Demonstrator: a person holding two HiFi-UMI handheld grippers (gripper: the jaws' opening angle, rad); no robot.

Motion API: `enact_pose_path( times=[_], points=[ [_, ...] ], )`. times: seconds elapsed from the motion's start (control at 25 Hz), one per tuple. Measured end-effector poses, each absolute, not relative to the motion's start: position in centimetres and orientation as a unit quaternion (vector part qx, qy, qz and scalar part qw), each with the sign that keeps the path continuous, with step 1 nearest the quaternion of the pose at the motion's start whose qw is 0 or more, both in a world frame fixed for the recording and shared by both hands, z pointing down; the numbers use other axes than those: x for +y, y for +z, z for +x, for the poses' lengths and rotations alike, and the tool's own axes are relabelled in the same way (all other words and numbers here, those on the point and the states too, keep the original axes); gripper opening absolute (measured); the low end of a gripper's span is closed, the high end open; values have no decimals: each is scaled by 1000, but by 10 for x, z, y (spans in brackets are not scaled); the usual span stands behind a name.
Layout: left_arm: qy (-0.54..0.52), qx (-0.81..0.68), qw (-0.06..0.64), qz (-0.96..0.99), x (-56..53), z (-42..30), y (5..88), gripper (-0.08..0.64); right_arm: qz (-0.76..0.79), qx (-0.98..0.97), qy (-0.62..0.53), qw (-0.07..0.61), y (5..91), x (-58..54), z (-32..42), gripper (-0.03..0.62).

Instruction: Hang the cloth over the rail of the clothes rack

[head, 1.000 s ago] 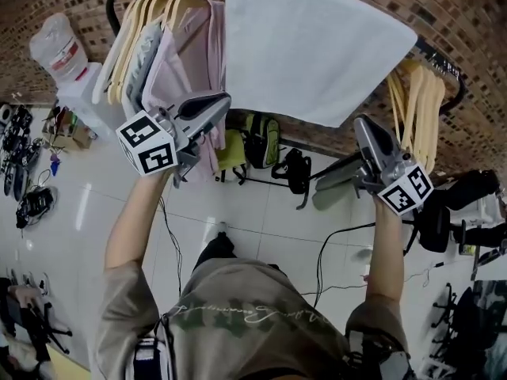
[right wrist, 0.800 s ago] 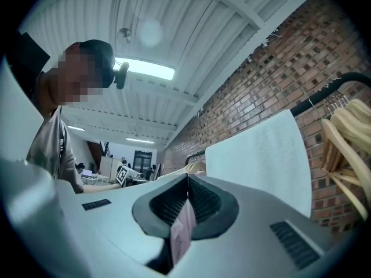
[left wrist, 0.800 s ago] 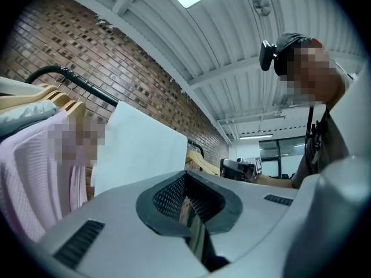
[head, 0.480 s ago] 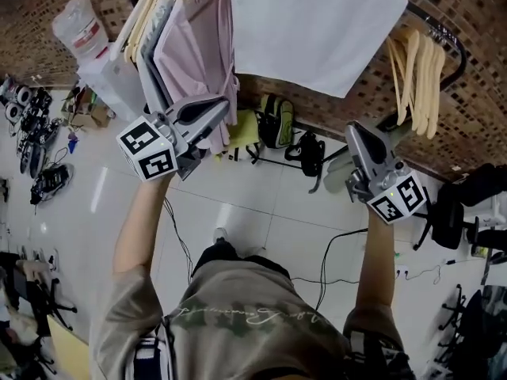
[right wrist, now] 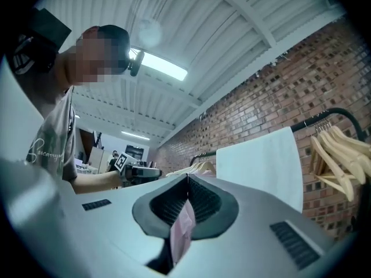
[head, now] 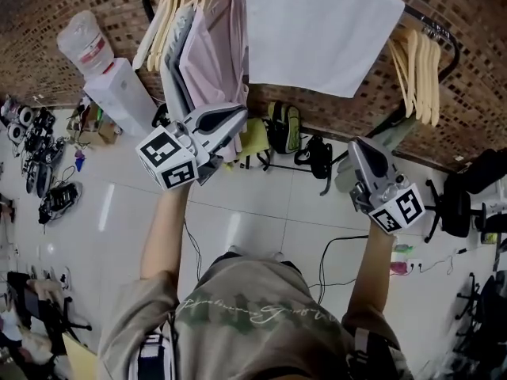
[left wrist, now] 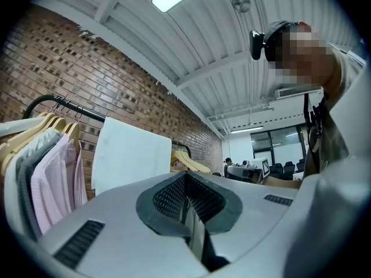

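Note:
A white cloth hangs draped over the black rail of the clothes rack, in front of the brick wall. Both grippers are held up below and in front of it, apart from it. My left gripper is shut with nothing in it, near the pink garments. To the right, my right gripper is also shut and holds nothing. The left gripper view looks past the shut left gripper to the cloth. Beyond the shut right gripper the cloth hangs flat.
Pink and grey garments on wooden hangers fill the rail's left end. Bare wooden hangers hang at its right end. A water dispenser stands left. Backpacks and cables lie on the tiled floor below.
Both grippers have drawn back from the cloth's lower edge, the right one also lower. The cloth stays on the rail.

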State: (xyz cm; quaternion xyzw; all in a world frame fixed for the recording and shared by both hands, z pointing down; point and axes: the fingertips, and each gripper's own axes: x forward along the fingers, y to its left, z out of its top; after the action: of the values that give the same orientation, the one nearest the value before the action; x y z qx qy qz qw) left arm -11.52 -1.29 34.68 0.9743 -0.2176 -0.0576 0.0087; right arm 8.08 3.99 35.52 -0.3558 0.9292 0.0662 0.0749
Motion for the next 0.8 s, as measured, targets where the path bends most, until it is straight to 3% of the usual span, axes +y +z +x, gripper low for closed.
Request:
enact_pose_path(
  times=[0.4,0.6,0.8],
  points=[
    [-83,-206,53,974,7,-122,362,5,-391,916,37,86,367,59,72,11],
    [-45,-232,15,972,15,-114,375,5,-399,912,22,94,371,65,86,11],
    [-56,-226,26,972,27,-112,376,5,-395,916,30,63,378,72,76,11]
  ],
)
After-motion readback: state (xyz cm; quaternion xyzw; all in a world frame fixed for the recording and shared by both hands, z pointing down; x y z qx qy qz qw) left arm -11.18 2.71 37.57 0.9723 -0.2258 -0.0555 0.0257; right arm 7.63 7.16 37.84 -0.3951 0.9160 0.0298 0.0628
